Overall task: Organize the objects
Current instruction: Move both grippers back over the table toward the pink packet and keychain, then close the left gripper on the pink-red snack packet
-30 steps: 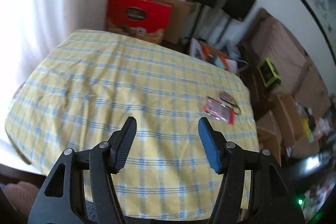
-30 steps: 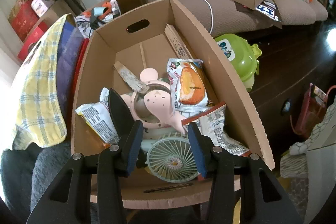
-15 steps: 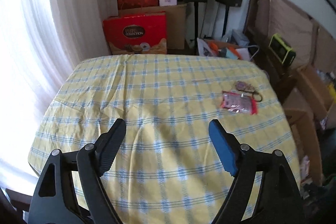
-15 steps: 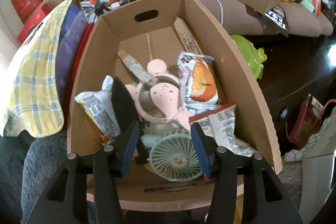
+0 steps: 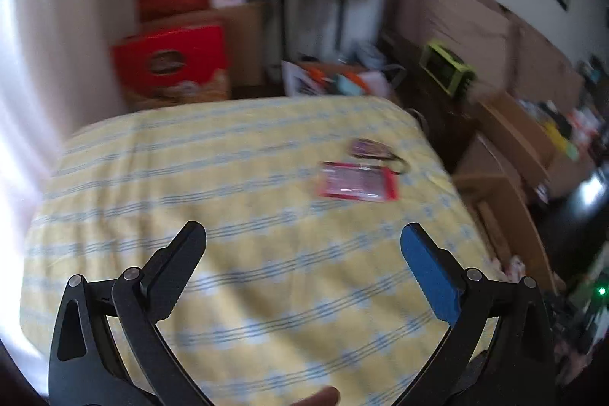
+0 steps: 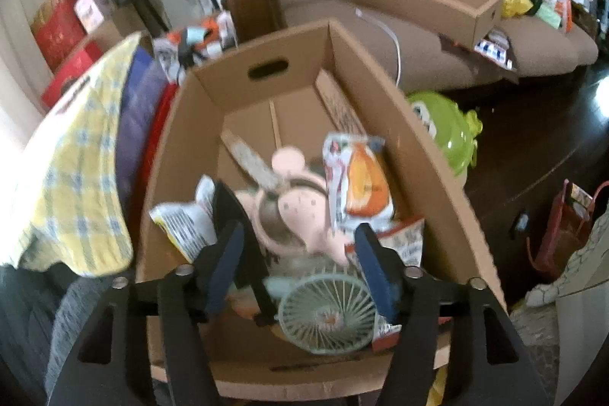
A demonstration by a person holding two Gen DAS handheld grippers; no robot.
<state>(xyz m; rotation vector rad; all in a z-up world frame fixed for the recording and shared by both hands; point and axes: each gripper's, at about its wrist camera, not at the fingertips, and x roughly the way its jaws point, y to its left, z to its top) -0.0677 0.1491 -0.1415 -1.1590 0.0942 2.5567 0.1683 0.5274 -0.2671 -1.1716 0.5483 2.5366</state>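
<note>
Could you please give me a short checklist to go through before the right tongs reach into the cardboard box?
1. Right tongs empty, jaws opening: ok.
2. Right tongs above the cardboard box: ok.
3. Mint fan unobstructed on top: ok.
4. Pink toy free of the snack bag: cannot tell, they overlap.
5. Left tongs empty, jaws opening over the checked tablecloth: ok.
6. Red packet lying flat on the cloth: ok.

A table covered by a yellow-and-blue checked cloth [image 5: 236,177] carries two things near its 2 o'clock edge: a red flat packet [image 5: 357,182] and, just beyond it toward 1 o'clock, a small dark keyring-like item [image 5: 371,149], too blurred to identify.
</note>
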